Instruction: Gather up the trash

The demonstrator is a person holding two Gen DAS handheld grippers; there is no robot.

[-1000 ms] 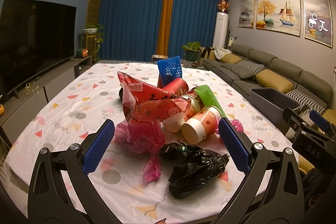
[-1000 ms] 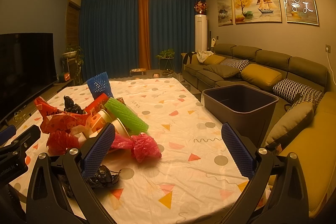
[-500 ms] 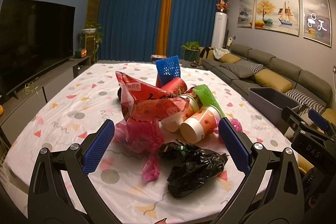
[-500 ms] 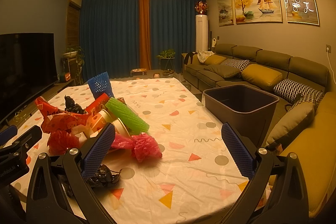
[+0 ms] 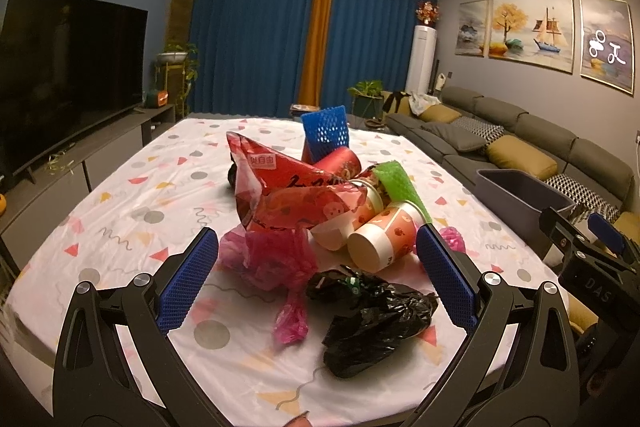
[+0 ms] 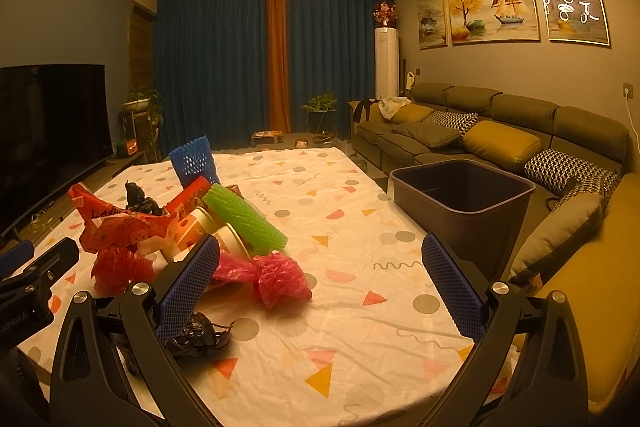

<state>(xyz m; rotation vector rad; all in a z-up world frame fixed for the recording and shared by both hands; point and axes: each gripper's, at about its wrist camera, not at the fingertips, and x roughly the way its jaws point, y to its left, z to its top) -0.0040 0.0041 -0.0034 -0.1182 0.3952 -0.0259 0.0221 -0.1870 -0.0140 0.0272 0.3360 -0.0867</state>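
Between the spread left gripper fingers lies the black bag.

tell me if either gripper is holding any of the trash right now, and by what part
Nothing is held. The left gripper and the right gripper are both open and empty; the trash pile lies on the table.

"DAS" is printed on the right hand-held gripper; the red snack bag's white label is illegible.
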